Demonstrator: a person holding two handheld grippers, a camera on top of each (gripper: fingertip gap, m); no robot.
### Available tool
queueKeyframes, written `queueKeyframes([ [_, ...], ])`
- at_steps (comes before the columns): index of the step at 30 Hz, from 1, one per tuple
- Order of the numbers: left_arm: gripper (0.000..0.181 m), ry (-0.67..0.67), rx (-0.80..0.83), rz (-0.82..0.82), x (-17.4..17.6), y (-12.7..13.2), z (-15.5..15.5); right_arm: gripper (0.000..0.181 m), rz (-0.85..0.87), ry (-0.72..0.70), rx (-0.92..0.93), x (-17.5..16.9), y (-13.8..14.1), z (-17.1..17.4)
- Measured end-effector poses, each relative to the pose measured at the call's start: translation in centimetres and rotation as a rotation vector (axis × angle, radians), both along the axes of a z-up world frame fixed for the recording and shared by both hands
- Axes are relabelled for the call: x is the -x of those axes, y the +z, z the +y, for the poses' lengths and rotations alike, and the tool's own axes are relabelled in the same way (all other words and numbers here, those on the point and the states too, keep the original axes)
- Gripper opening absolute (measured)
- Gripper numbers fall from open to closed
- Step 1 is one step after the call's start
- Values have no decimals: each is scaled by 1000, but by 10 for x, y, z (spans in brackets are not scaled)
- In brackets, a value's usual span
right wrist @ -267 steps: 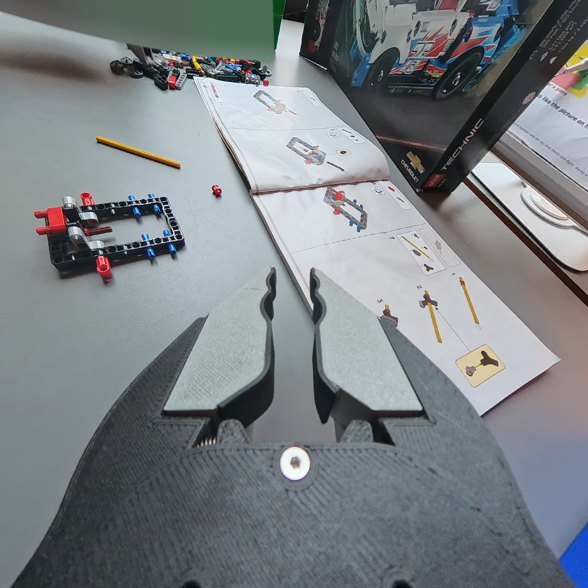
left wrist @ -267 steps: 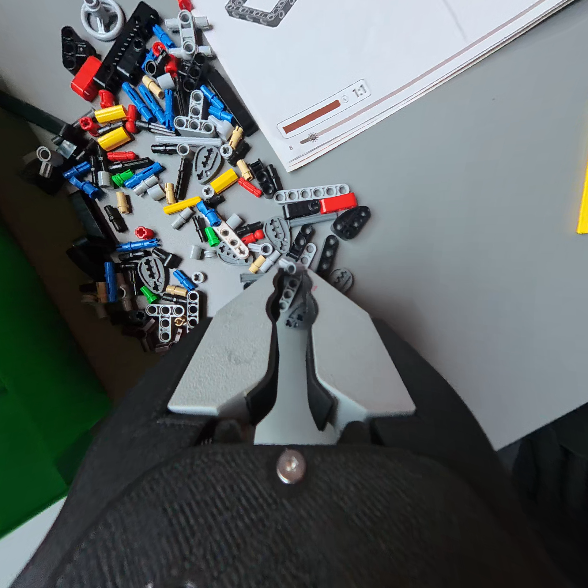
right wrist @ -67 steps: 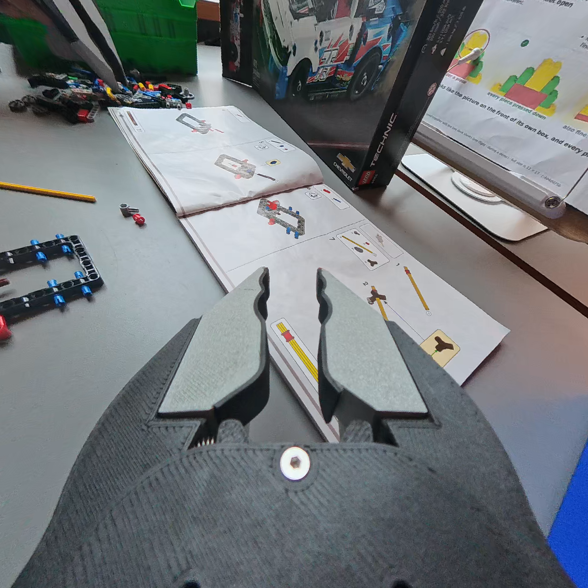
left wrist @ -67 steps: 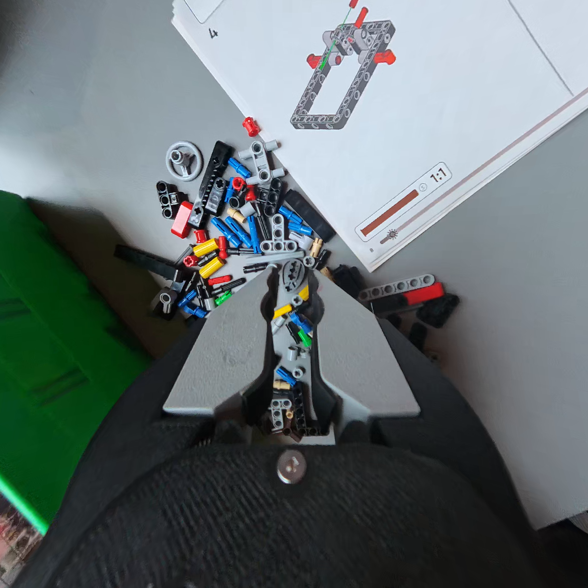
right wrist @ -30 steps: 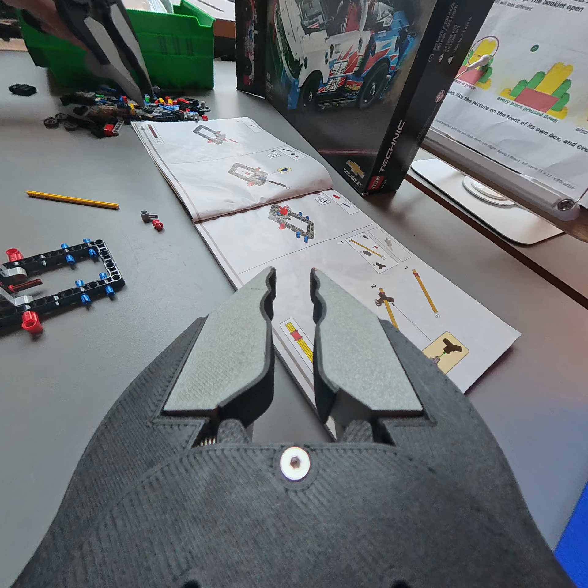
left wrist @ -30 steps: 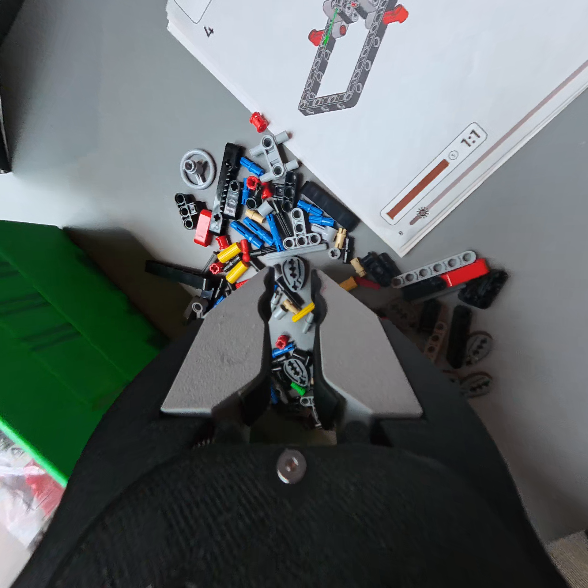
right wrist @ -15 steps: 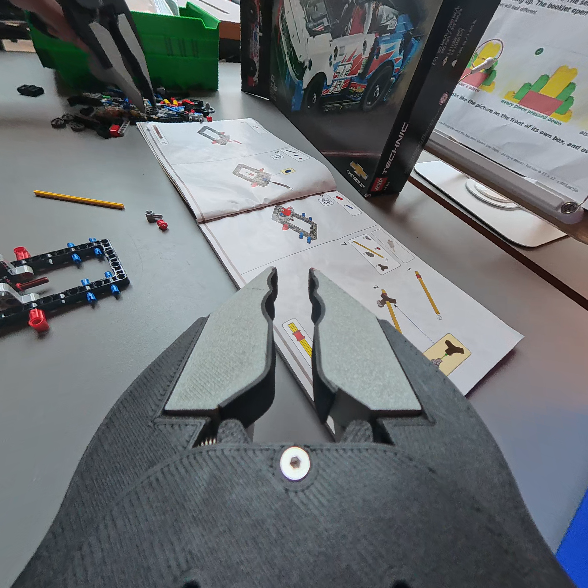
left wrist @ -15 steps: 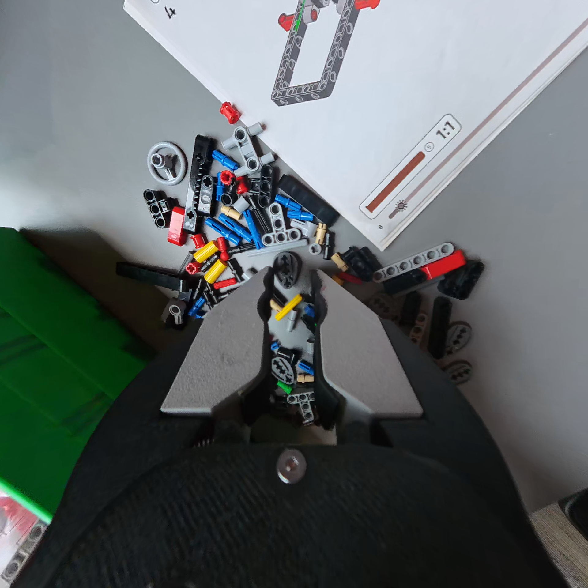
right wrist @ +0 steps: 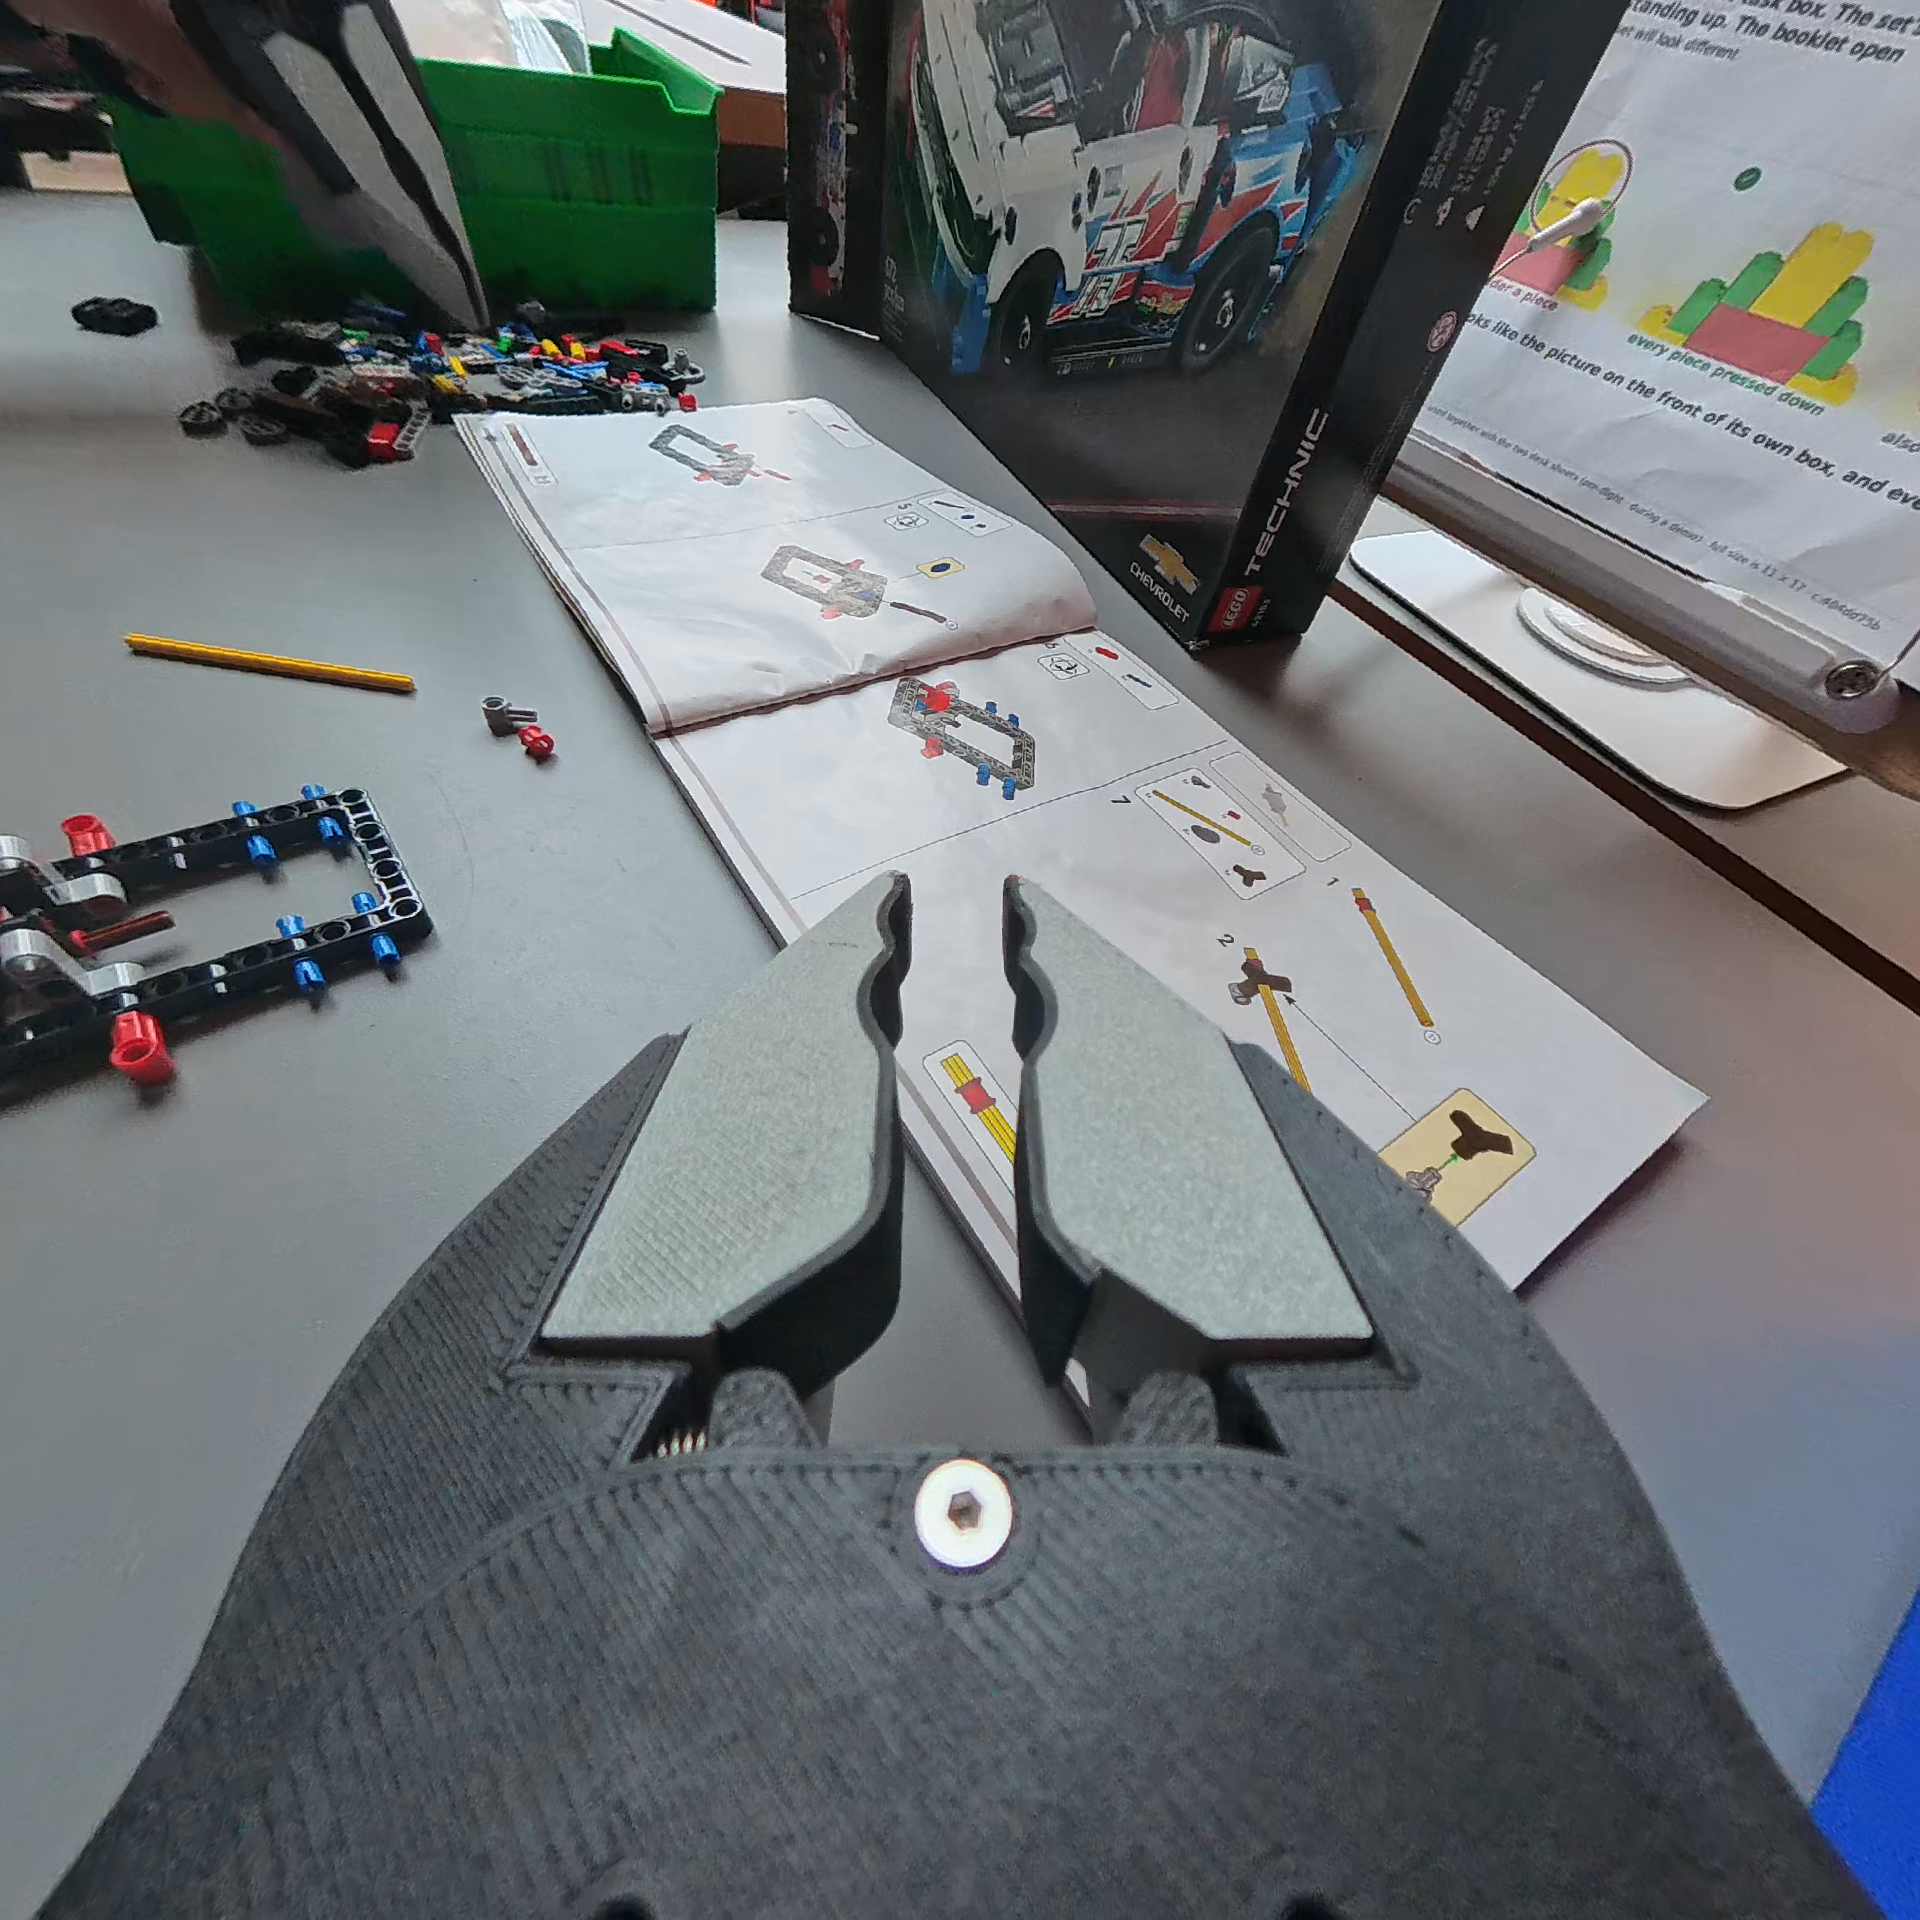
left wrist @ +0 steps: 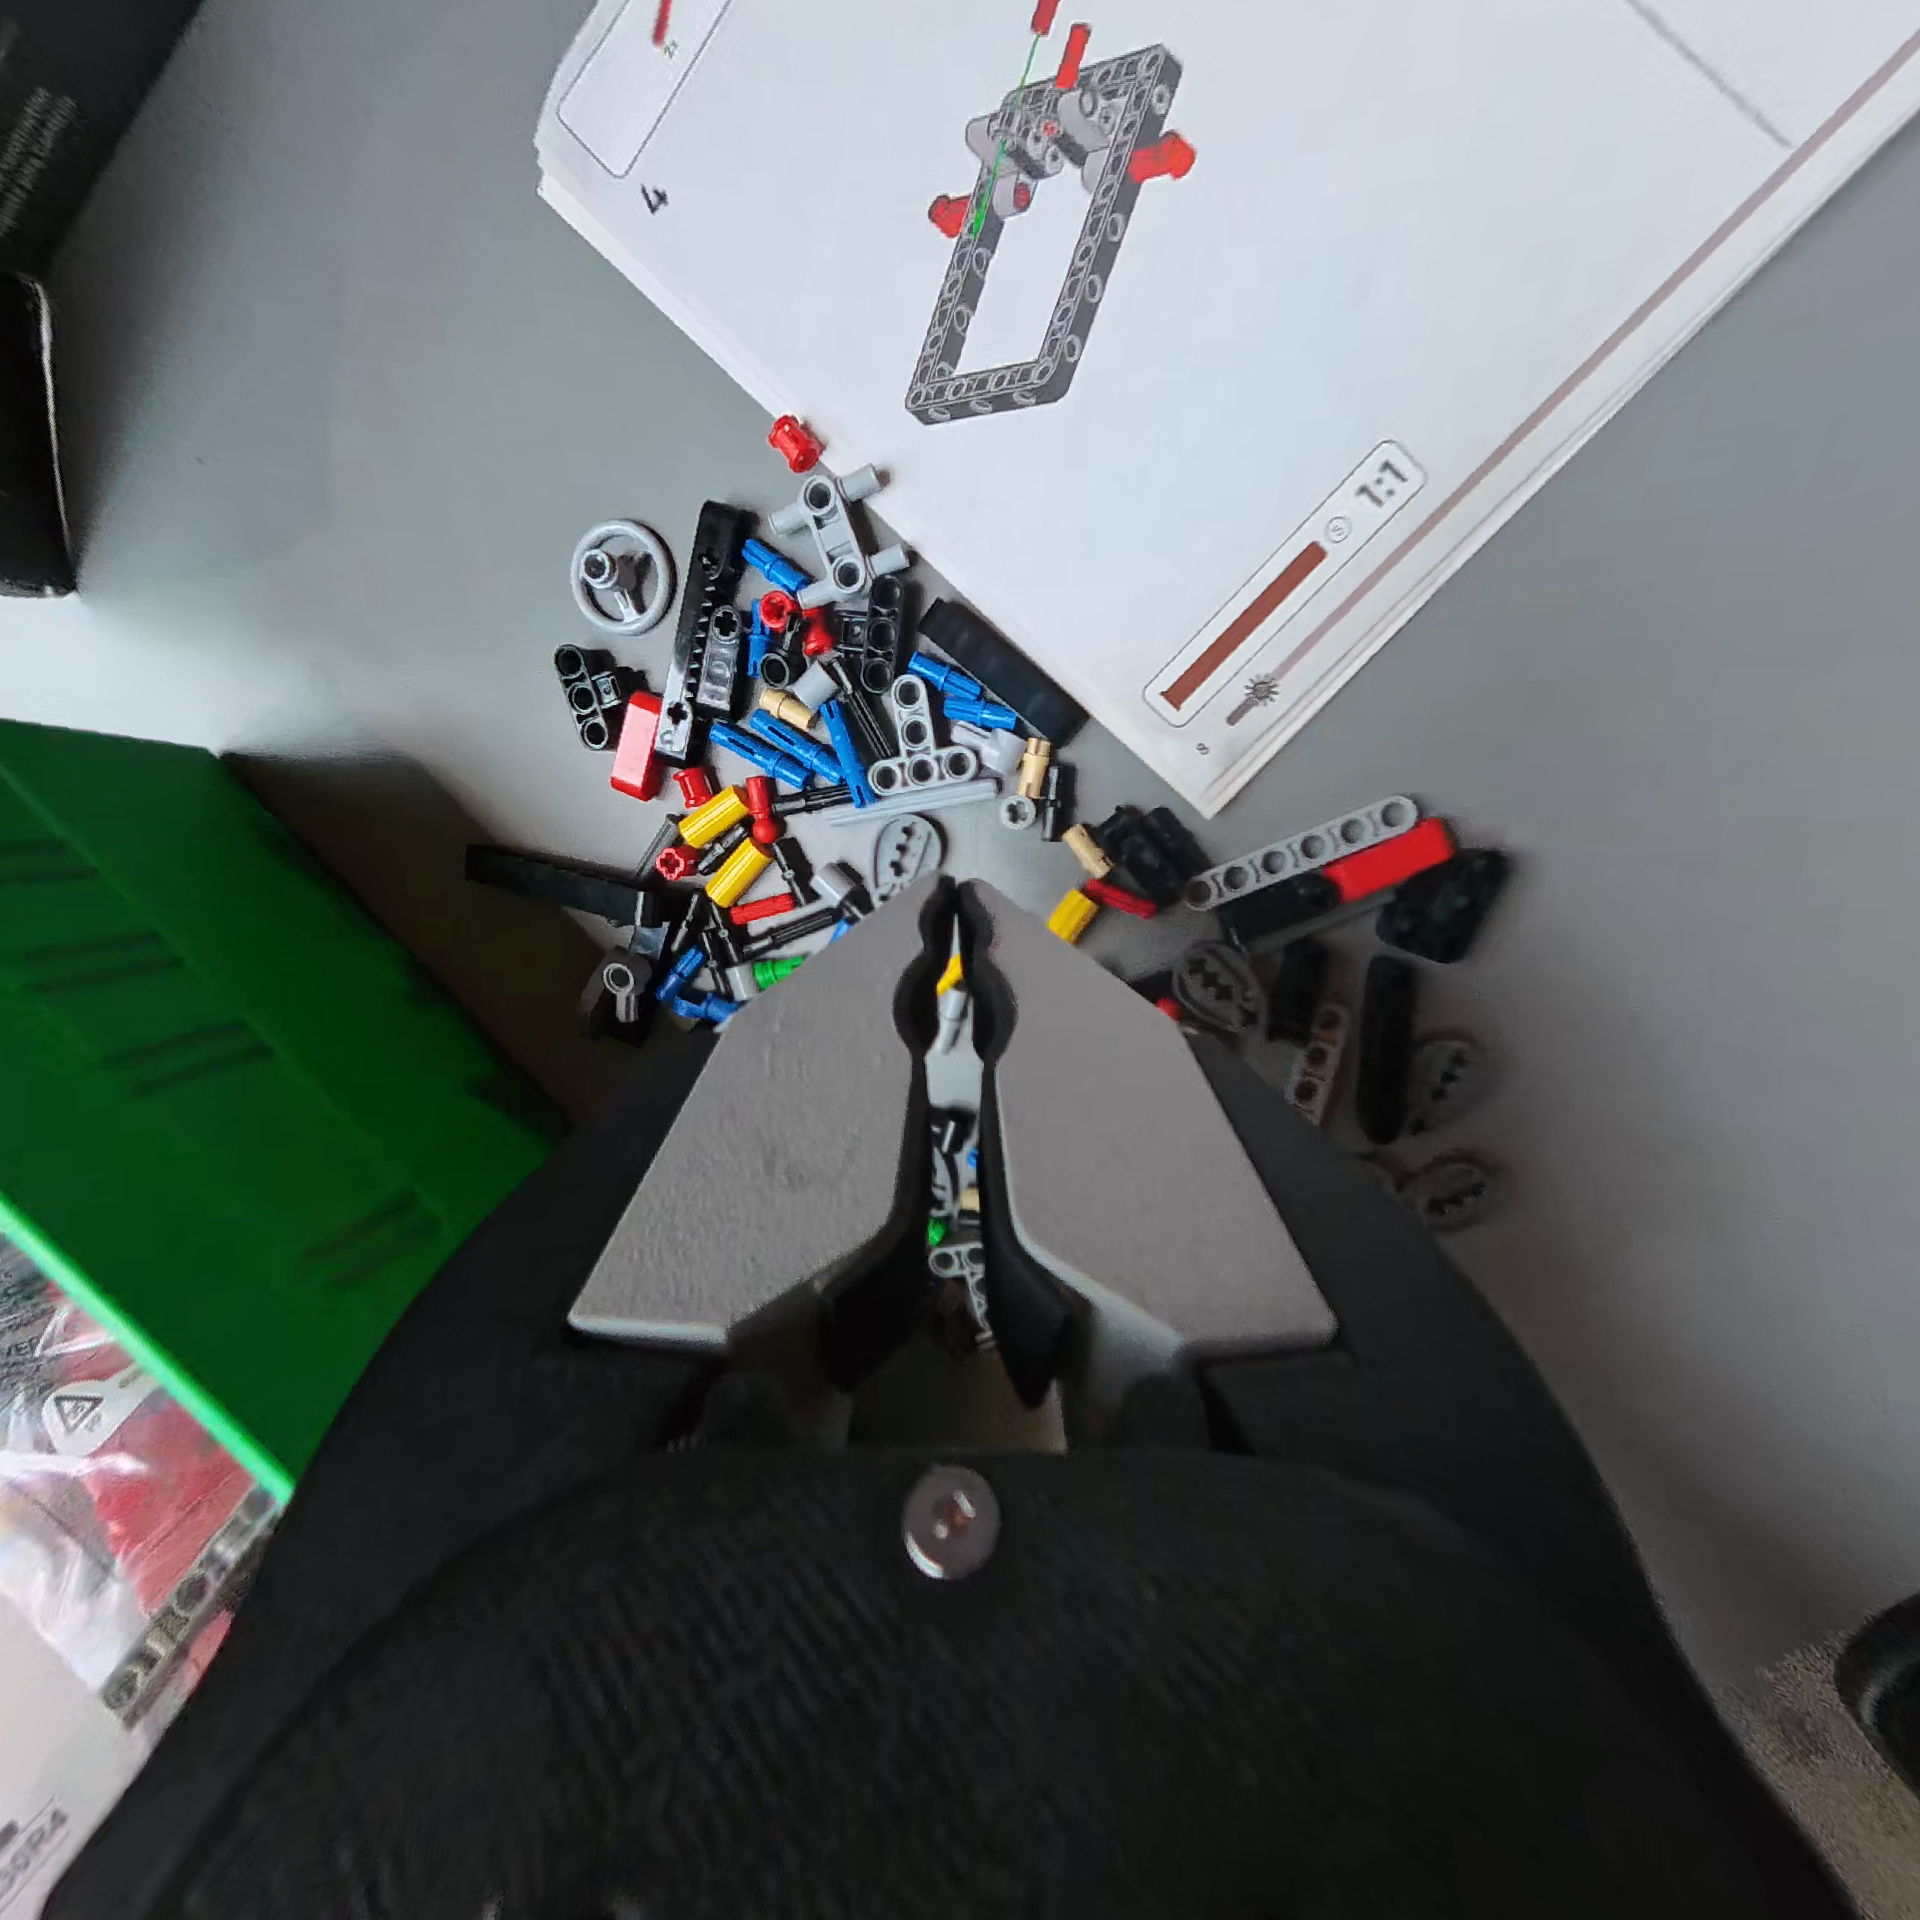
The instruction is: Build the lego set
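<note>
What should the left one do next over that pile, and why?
Probably lift slightly to check its catch. The left hand-held gripper has its tips together over the pile of pieces, with a small yellow piece in the gap behind them; whether it is truly pinched is unclear.

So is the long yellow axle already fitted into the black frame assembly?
No. The yellow axle lies loose on the grey table, well apart from the black frame assembly.

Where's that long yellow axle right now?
In the right wrist view the yellow axle lies alone on the table at left, beyond the black frame, left of the booklet.
</note>
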State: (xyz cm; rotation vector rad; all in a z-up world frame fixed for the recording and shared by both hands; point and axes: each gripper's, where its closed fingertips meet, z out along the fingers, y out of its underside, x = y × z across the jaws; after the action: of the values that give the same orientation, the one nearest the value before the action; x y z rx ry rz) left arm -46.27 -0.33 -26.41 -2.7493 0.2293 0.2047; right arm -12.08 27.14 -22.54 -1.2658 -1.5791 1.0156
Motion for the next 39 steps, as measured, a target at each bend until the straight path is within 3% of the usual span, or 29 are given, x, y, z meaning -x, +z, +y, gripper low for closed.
queueKeyframes([
  [5, 2, -9, 14, 23, 2, -1, -3, 13, -4, 15, -4, 0, 0, -4],
  [8, 25, -14, 40, -5, 7, -9, 3, 12, -8, 18, -11, 0, -1, -5],
  [15, 24, -83, 127, -1, 17, -23, 5, 11, 0, 14, 7, -1, 0, -3],
  [18, 15, -113, 166, 4, 13, -27, 5, 10, -1, 21, 11, 0, 0, -3],
  [27, 13, -112, 149, 22, 12, -25, 5, 10, 5, 27, 11, -1, 2, -5],
  [28, 0, -112, 142, 20, 11, -22, 5, 10, 6, 28, 11, -1, 2, -5],
  [32, 0, -102, 105, 22, 7, -8, 4, 10, 9, 31, 13, -1, 3, -6],
  [39, 15, -80, 134, 18, 13, -18, 3, 9, 6, 34, 6, -2, 3, -8],
])
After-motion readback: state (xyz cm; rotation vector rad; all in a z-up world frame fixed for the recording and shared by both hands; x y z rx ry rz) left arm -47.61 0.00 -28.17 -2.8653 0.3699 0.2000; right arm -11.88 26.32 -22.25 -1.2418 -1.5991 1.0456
